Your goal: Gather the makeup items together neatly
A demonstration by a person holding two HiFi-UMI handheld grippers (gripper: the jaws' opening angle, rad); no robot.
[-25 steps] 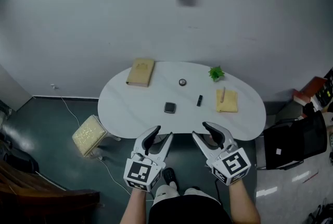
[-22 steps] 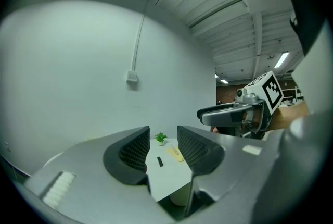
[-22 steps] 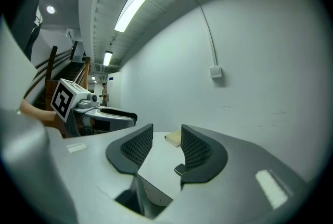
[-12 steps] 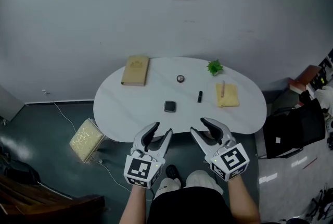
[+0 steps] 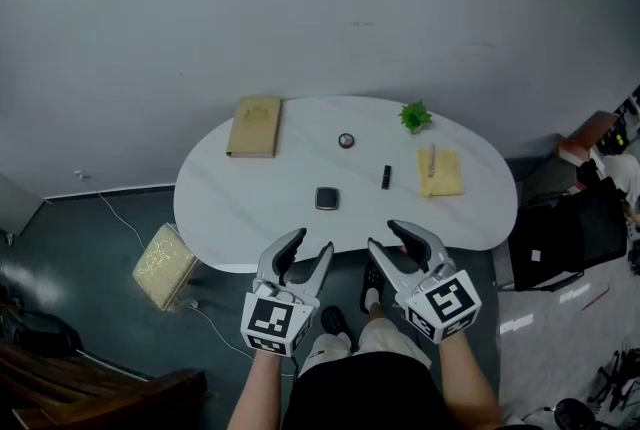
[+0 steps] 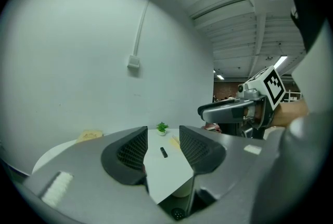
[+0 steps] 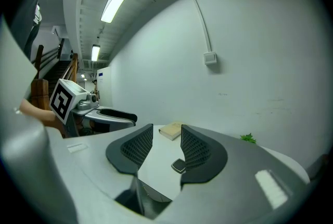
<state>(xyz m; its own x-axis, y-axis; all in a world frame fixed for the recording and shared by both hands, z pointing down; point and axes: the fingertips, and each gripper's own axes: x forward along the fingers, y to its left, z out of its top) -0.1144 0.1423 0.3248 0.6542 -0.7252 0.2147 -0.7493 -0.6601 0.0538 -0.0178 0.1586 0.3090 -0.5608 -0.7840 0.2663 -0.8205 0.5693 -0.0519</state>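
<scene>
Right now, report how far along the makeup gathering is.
Done: nothing. The square compact, round case and black tube lie apart on the white table. In hand: nothing. The left claw, whose jaws have just been opening with nothing between them, and the right claw, open and empty, hover at the near edge. Left: gathering every item.

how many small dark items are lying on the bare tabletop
3: a square compact at the front, a black tube to its right, and a round case further back, near the centre. None seems hidden.
</scene>
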